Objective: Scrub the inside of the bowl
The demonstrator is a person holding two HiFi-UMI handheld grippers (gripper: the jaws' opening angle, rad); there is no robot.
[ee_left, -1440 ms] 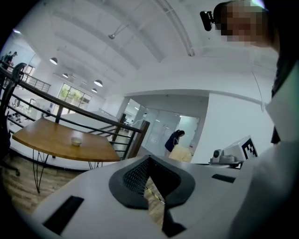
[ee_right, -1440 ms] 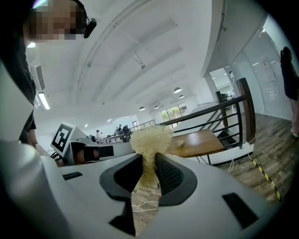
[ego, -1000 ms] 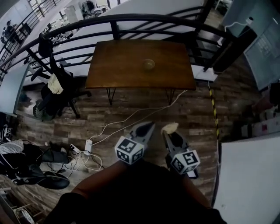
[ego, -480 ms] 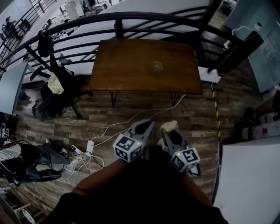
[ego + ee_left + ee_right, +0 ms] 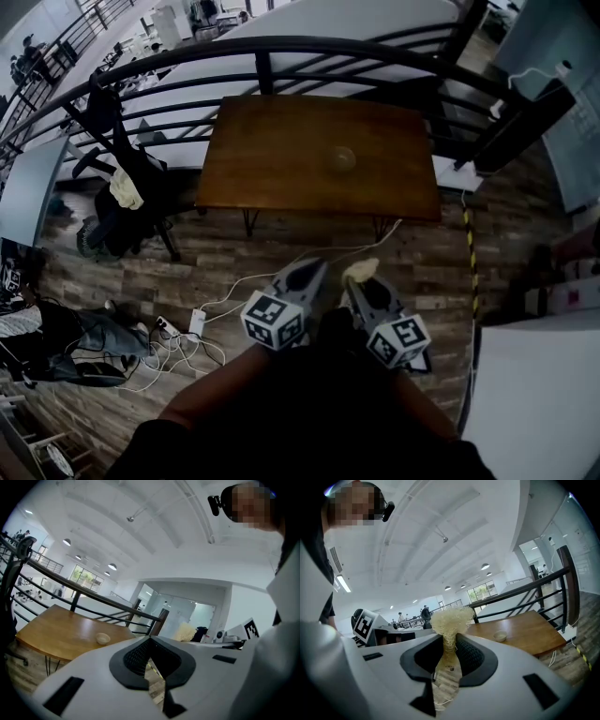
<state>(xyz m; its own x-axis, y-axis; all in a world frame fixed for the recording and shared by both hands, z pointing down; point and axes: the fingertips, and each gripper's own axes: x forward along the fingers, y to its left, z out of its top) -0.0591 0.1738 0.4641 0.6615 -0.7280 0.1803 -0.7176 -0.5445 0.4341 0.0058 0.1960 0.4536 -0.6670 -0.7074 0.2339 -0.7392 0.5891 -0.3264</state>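
Observation:
A small pale bowl [image 5: 340, 158] sits alone on the brown wooden table [image 5: 272, 159], right of its middle; it also shows as the bowl [image 5: 102, 638] and the bowl [image 5: 500, 636] in the two gripper views. My left gripper [image 5: 312, 273] is held low in front of me, far short of the table, shut with nothing between its jaws. My right gripper [image 5: 361, 277] is beside it, shut on a pale fibrous scrubber [image 5: 362, 271] whose tuft [image 5: 451, 619] sticks out past the jaws.
A black metal railing [image 5: 281, 47] curves behind the table. White cables and a power strip [image 5: 197, 322] lie on the plank floor between me and the table. An office chair with clothes [image 5: 117, 197] stands left of the table. A white surface [image 5: 534, 394] fills the lower right.
The table and bowl have slid slightly down and right in the head view. Both grippers keep their pose and their grip.

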